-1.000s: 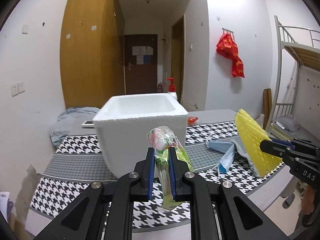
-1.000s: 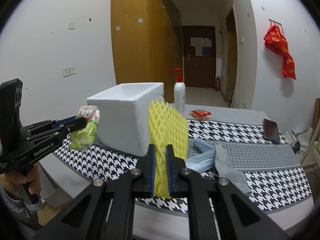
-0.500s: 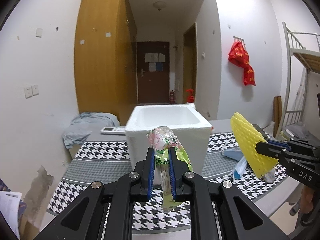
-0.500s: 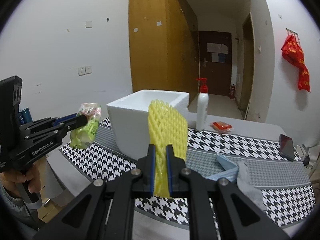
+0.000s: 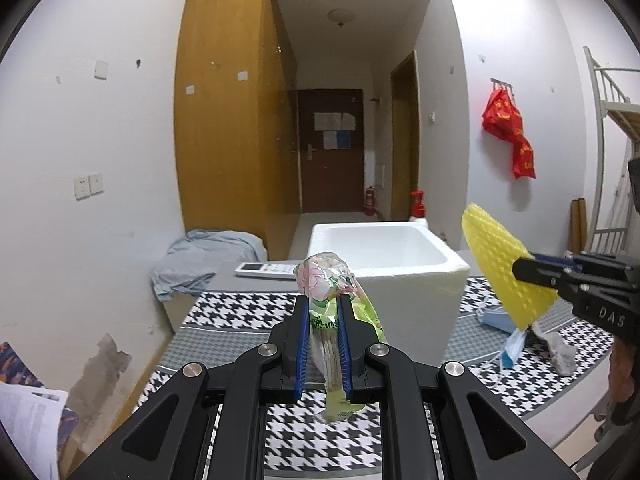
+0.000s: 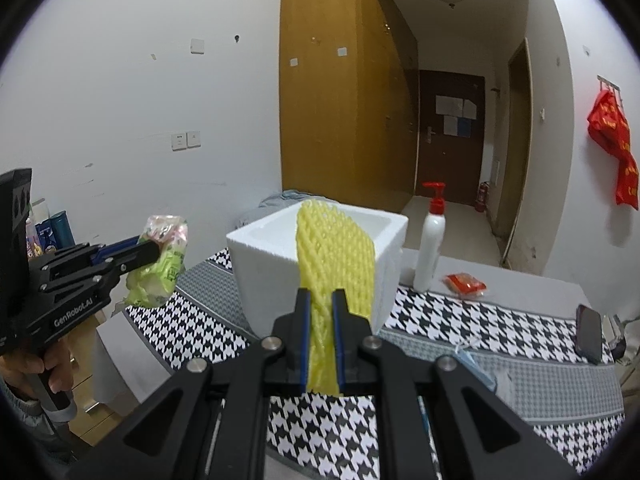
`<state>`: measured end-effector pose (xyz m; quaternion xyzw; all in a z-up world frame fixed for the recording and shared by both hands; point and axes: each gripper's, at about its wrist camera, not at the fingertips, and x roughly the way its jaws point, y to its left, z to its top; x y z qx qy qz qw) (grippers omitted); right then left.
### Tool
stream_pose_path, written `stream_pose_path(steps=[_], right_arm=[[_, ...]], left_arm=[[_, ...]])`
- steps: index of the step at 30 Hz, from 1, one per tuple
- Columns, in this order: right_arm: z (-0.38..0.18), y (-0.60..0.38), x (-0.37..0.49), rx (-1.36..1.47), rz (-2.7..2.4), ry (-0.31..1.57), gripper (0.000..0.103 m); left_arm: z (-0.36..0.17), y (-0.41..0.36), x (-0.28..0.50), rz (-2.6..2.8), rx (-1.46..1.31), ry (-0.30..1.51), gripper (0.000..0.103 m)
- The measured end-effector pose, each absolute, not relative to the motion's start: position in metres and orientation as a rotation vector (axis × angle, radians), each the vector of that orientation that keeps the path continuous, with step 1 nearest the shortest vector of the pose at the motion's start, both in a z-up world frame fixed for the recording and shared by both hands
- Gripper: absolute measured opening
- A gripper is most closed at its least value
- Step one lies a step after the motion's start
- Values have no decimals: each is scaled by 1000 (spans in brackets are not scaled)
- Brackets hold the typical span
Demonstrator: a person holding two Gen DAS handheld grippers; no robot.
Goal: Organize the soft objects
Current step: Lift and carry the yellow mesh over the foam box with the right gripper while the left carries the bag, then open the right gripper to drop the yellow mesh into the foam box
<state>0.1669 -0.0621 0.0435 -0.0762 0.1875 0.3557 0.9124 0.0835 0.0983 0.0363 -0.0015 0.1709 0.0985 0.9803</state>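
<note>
Right wrist: houndstooth table (image 6: 500, 328), white walls (image 6: 120, 92).

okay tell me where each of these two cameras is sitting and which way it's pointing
Left wrist: sits on the left tool, faces the foam box and hallway door; own fingers clamp a green wrapped packet.
Right wrist: sits on the right tool, faces the same box from its right; own fingers clamp yellow foam netting, a hand shows.
Shared: box, houndstooth table, both tools.

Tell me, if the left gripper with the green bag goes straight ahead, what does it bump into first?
Probably the white foam box. The left gripper, shut on the green bag, points at the box's near wall, though depth is hard to judge.
</note>
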Motion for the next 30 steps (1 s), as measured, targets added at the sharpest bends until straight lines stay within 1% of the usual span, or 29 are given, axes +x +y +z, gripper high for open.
stream_pose_path(steps=[22,30], right_arm=[[73,-10,203,-185,768,356,13],[74,8,221,-174,763,383,13]], left_arm=[[32,130,85,277,-31,345,14],[30,134,80,298,-44,349,14]])
